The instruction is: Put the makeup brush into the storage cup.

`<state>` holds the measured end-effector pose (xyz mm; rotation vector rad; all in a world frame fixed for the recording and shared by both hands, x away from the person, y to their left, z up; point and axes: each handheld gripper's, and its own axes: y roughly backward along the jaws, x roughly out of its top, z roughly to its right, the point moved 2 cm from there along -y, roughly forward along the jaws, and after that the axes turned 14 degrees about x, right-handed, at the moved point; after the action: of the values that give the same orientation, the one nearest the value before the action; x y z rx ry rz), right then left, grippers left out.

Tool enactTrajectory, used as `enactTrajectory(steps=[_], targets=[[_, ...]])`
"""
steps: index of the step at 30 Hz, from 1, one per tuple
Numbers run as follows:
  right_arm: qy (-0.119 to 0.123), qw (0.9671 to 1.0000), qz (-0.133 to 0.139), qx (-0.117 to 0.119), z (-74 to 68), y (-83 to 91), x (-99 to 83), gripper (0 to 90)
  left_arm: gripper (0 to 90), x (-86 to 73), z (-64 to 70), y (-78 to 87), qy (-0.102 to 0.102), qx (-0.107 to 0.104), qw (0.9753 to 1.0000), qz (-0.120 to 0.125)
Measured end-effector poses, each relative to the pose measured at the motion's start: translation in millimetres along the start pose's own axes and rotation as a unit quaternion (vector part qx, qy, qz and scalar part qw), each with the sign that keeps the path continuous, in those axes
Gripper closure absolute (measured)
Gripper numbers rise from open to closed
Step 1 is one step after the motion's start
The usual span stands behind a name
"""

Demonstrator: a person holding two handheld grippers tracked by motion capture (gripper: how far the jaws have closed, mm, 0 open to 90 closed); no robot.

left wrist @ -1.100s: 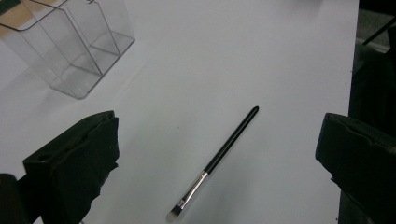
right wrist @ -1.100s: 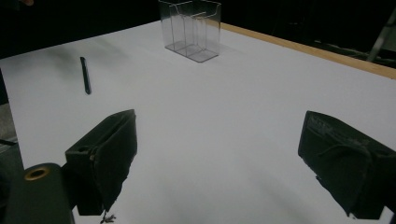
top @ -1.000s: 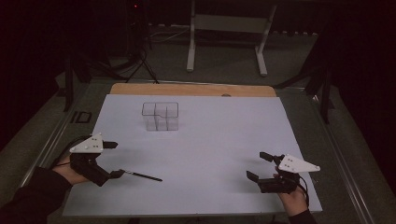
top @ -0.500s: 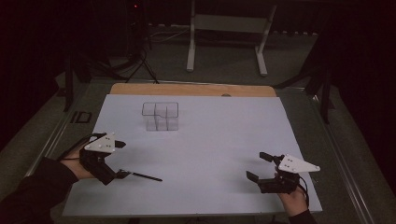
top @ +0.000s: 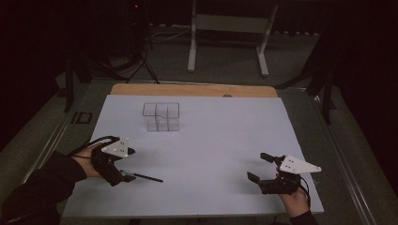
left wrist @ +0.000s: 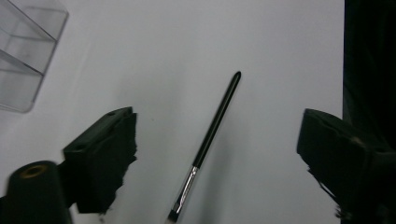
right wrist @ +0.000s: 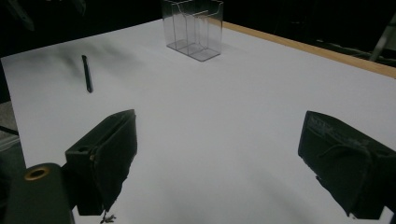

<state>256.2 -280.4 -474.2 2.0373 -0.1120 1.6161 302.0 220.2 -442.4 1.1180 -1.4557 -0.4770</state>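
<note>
Item: makeup brush [left wrist: 210,140], lying lower left of the high view. We are straddling it with the left gripper [top: 123,176], newly moved in, jaws wide. Right gripper [top: 263,168] idling, wide.

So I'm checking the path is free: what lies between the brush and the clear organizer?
Nothing: in the high view, bare white table runs from the brush to the organizer.

I'm seeing the brush [top: 141,176] lying on the table [top: 225,140] between my left gripper's [top: 123,176] jaws, the organizer [top: 161,116] sitting behind it (well apart), my right gripper [top: 260,168] sitting far right.
</note>
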Motion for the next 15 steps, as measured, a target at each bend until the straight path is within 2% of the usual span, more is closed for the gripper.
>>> enactTrajectory(steps=[3,10,12,15], targets=[[-0.001,1.0000,0.000,0.000,-0.2,-0.3,-0.1,11.9,16.1,-2.2,0.3,-3.2,-0.011,-0.007,0.9998,-0.015],[0.000,1.0000,-0.001,0.001,-0.6,-0.7,-0.3,11.9,29.1,-8.7,1.7,-11.1,-0.029,-0.017,0.9989,-0.032],[0.000,1.0000,-0.001,0.001,-0.6,-0.7,-0.3,11.9,31.6,-8.7,1.7,-11.1,-0.029,-0.017,0.9989,-0.032],[-0.001,1.0000,-0.001,0.001,-0.4,-0.6,-0.3,11.9,36.8,-12.9,1.6,-18.0,-0.041,-0.014,0.9981,-0.044]])
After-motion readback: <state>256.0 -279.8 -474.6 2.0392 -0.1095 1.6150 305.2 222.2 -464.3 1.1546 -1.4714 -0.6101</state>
